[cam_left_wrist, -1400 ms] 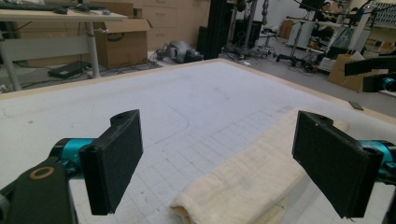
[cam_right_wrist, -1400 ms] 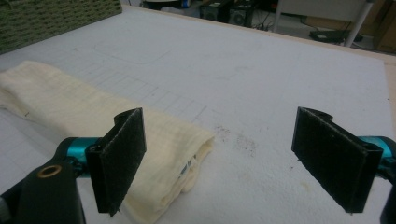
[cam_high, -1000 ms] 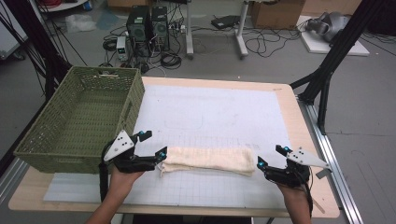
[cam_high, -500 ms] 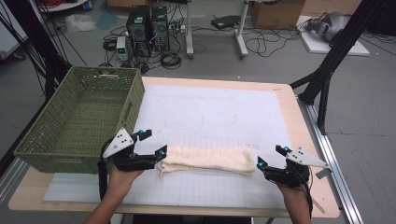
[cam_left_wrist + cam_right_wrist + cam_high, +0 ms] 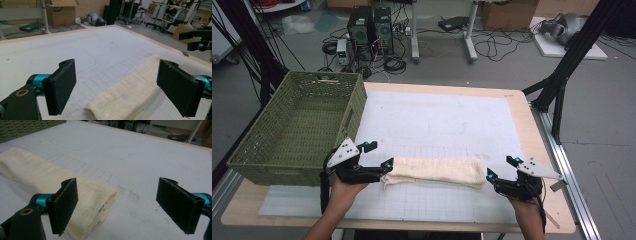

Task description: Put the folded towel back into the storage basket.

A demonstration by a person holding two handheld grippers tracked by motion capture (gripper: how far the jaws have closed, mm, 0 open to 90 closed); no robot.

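Cloth: cream folded cloth point(image 5: 434, 171) lying flat as a long band along the near part of the tabletop point(image 5: 517, 107), on the white gridded mat point(image 5: 437, 120).
Basket: green woven basket point(image 5: 297, 130) at the left edge of the tabletop, just beside the cloth's left end; nothing seen inside.
Left tongs point(image 5: 379, 156): spread wide, holding nothing; cloth's left end point(image 5: 120, 100) lying between and just ahead of the jaws in the left gripper view.
Right tongs point(image 5: 500, 168): spread wide, holding nothing; cloth's right end point(image 5: 100, 195) lying toward the left jaw in the right gripper view, off centre.
Step in hand (judged): taking both ends of the cloth at once, likely for lifting toward the basket.
Method, left: lower until the bottom jaw slides under all layers at the end, then close squarely across the fold.
Method, right: shift toward the cloth so its end sits centred between the jaws before closing; open edges of the layers visible there, so bite deep enough to catch every one.
Method, both: close together, lift level, keep slight tension to prevent sagging or unfolding.
Risk: pinching the top layer only and the fold opening on the lift.
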